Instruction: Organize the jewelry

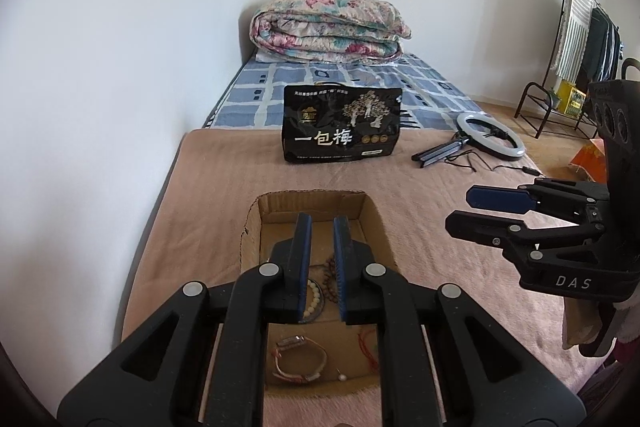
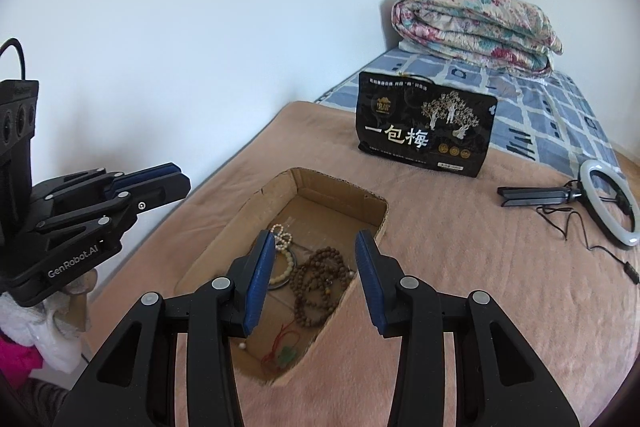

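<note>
An open cardboard box [image 1: 370, 213] [image 2: 320, 183] sits on the pink blanket. Inside lie a brown wooden bead string [image 2: 320, 275] [image 1: 330, 267], a pale bead bracelet [image 2: 282, 267] [image 1: 314, 297], a white pearl strand [image 2: 282, 235], a red cord with a green pendant [image 2: 286, 353] [image 1: 370, 345] and a pink-strapped watch [image 1: 298, 357]. My left gripper [image 1: 322, 223] hovers over the box, jaws slightly apart and empty; it shows in the right wrist view [image 2: 176, 179]. My right gripper [image 2: 316, 243] is open and empty above the box's near end; it also shows in the left wrist view [image 1: 460, 207].
A black snack bag [image 1: 342, 125] [image 2: 426, 125] stands behind the box. A ring light on a folded tripod [image 1: 490, 135] [image 2: 608, 203] with its cable lies at the right. A folded floral quilt [image 1: 328, 29] [image 2: 476, 27] lies at the far end. A clothes rack [image 1: 580, 39] stands right.
</note>
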A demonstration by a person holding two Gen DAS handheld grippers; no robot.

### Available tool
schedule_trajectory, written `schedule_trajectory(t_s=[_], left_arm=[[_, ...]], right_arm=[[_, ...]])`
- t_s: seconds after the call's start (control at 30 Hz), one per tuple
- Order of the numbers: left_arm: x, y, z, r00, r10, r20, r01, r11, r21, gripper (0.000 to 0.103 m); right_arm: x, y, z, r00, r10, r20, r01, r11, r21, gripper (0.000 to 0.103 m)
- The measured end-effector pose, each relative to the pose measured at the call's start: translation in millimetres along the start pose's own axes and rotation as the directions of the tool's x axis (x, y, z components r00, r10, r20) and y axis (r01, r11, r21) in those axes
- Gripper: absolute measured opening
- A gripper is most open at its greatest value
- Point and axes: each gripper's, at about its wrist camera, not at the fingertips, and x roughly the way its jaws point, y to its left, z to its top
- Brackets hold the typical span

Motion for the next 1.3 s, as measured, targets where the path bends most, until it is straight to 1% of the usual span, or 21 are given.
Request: schedule_trajectory(t_s=[0.1, 0.17, 0.2, 0.23, 0.27, 0.33, 0.37, 0.4, 0.43, 0.47, 0.5, 0.6, 0.63, 0.7, 0.77, 0.93, 0.97, 1.0, 1.03, 1.2, 1.3], left_arm=[[-16, -8, -2, 1.0, 0.002, 0.009, -0.002, 1.0, -0.004, 0.01], [-27, -14, -4, 1.0, 0.009, 0.016, -0.009, 1.0, 0.001, 0.021], [-33, -18, -5, 1.0, 0.014, 0.022, -0.014, 1.0, 0.002, 0.033], [-40, -22, -6, 0.999, 0.017, 0.033, -0.017, 1.0, 0.006, 0.039], [-44, -26, -7, 0.999, 0.019, 0.036, -0.02, 1.0, 0.011, 0.04], [-56, -36, -10, 0.999, 0.025, 0.039, -0.026, 0.999, 0.025, 0.04], [-61, -40, -12, 0.999, 0.028, 0.039, -0.029, 0.999, 0.029, 0.041], [-65, -44, -14, 0.999, 0.033, 0.038, -0.034, 0.999, 0.029, 0.044], [-69, -47, -16, 0.999, 0.032, 0.039, -0.033, 0.999, 0.028, 0.051], [-74, -50, -18, 0.999, 0.029, 0.042, -0.03, 0.999, 0.025, 0.056], [-80, -53, -20, 0.999, 0.029, 0.045, -0.03, 0.999, 0.02, 0.063], [-94, -62, -27, 0.998, 0.034, 0.055, -0.035, 0.999, 0.011, 0.067], [-97, -65, -29, 0.998, 0.037, 0.055, -0.038, 0.999, 0.013, 0.069], [-106, -71, -34, 0.997, 0.041, 0.06, -0.042, 0.999, 0.013, 0.077], [-114, -77, -38, 0.995, 0.053, 0.081, -0.054, 0.998, 0.013, 0.08], [-124, -87, -43, 0.991, 0.086, 0.107, -0.088, 0.996, 0.011, 0.091], [-124, -88, -44, 0.99, 0.097, 0.105, -0.099, 0.995, 0.013, 0.098], [-123, -90, -44, 0.988, 0.113, 0.104, -0.115, 0.993, 0.016, 0.102], [-122, -92, -46, 0.986, 0.128, 0.109, -0.13, 0.991, 0.014, 0.102], [-115, -93, -50, 0.985, 0.146, 0.09, -0.147, 0.989, 0.013, 0.102], [-107, -91, -54, 0.988, 0.136, 0.07, -0.137, 0.991, 0.007, 0.102]], right_arm=[[-19, 2, -5, 1.0, -0.013, 0.017, 0.013, 1.0, -0.009, 0.04], [-30, 3, -9, 1.0, -0.019, 0.024, 0.019, 1.0, -0.014, 0.04], [-34, 3, -11, 0.999, -0.021, 0.027, 0.022, 1.0, -0.017, 0.04], [-40, 4, -13, 0.999, -0.025, 0.031, 0.026, 0.999, -0.021, 0.04], [-46, 5, -16, 0.999, -0.031, 0.035, 0.032, 0.999, -0.026, 0.04], [-57, 5, -21, 0.998, -0.041, 0.044, 0.043, 0.999, -0.032, 0.046], [-64, 5, -24, 0.997, -0.049, 0.052, 0.05, 0.998, -0.029, 0.056], [-69, 5, -26, 0.997, -0.053, 0.061, 0.055, 0.998, -0.024, 0.064], [-76, 4, -29, 0.996, -0.056, 0.072, 0.058, 0.998, -0.018, 0.066], [-83, 4, -31, 0.995, -0.06, 0.083, 0.062, 0.998, -0.013, 0.067], [-87, 4, -33, 0.994, -0.063, 0.087, 0.065, 0.998, -0.013, 0.067], [-100, 6, -39, 0.992, -0.082, 0.096, 0.085, 0.996, -0.023, 0.068], [-104, 7, -41, 0.991, -0.094, 0.1, 0.098, 0.995, -0.031, 0.07], [-109, 8, -47, 0.988, -0.112, 0.106, 0.117, 0.992, -0.042, 0.076], [-114, 9, -53, 0.986, -0.127, 0.11, 0.133, 0.99, -0.047, 0.078], [-119, 2, -66, 0.985, -0.133, 0.108, 0.135, 0.991, -0.014, 0.079], [-118, 0, -69, 0.985, -0.136, 0.108, 0.137, 0.99, -0.009, 0.08], [-119, -1, -72, 0.984, -0.139, 0.108, 0.141, 0.99, -0.006, 0.08], [-117, -3, -73, 0.983, -0.145, 0.108, 0.146, 0.989, -0.003, 0.08], [-111, -8, -81, 0.977, -0.177, 0.116, 0.178, 0.984, -0.002, 0.08], [-107, -12, -86, 0.976, -0.188, 0.114, 0.189, 0.982, 0.002, 0.081]])
